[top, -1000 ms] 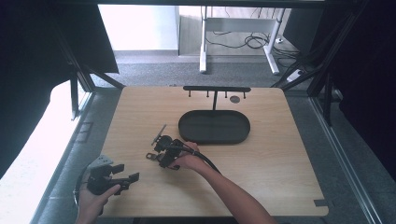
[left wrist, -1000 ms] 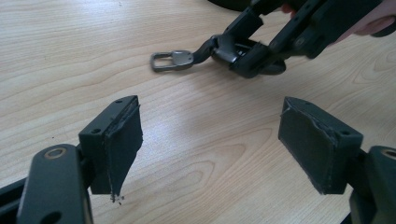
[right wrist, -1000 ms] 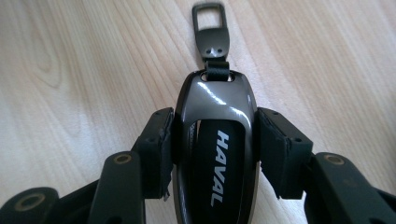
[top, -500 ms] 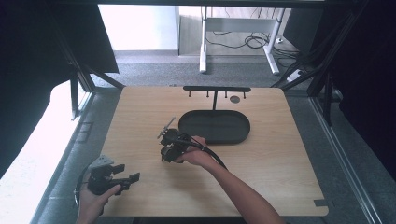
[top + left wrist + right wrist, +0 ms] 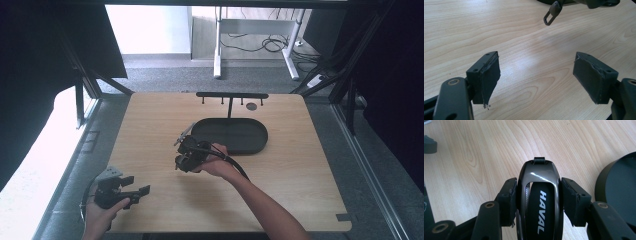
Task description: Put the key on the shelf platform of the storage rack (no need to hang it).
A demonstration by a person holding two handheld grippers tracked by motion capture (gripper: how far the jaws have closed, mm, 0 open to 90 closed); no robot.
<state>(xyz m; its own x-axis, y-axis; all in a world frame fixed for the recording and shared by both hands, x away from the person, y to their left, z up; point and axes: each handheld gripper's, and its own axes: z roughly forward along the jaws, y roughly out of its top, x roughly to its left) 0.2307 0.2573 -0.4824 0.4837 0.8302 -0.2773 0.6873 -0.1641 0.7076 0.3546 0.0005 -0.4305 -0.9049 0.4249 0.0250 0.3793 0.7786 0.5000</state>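
Wooden table (image 5: 310, 175) with black oval tray (image 5: 250, 137) and hook rack (image 5: 231, 95).
Tray lying just past mid-table, dark and shallow; its rim at the right edge of the right gripper view. Behind it, a black rack on a thin post, short pegs hanging under the bar. Beyond the far edge, grey floor, white desk legs (image 5: 218, 45), loose cables (image 5: 272, 45).

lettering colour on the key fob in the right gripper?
White "HAVAL" lettering on the glossy black key fob, clearest in the right gripper view.

A lab or office test bay — wooden surface (image 5: 300, 165) inside dark framing (image 5: 90, 75), desk legs (image 5: 218, 45) and loose cables (image 5: 265, 45) behind.
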